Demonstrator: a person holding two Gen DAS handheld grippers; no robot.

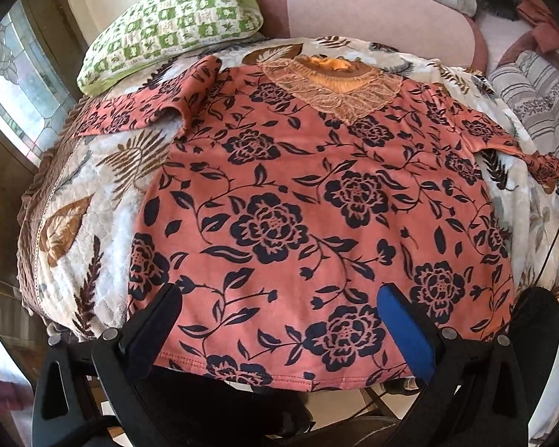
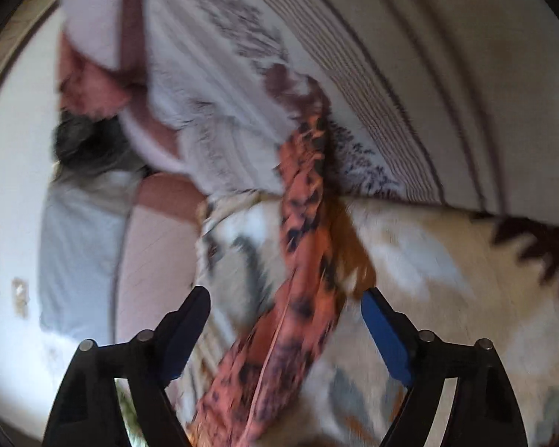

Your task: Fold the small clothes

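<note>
Coral floral top (image 1: pixel 316 201) lies flat on leaf-print quilt (image 1: pixel 104 201) — no readable writing. Left gripper (image 1: pixel 279 320) fingers spread apart over hem; right gripper (image 2: pixel 285 320) fingers parted around a sleeve (image 2: pixel 302 260), not clamped.

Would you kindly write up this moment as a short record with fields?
garment: coral floral top, spread flat, lace neckline away from camera
surface: leaf-print quilt
left gripper: open, over the near hem
right gripper: open, astride one sleeve; view blurred
nearby: green checked pillow, striped cushion
folds made: none visible
</note>
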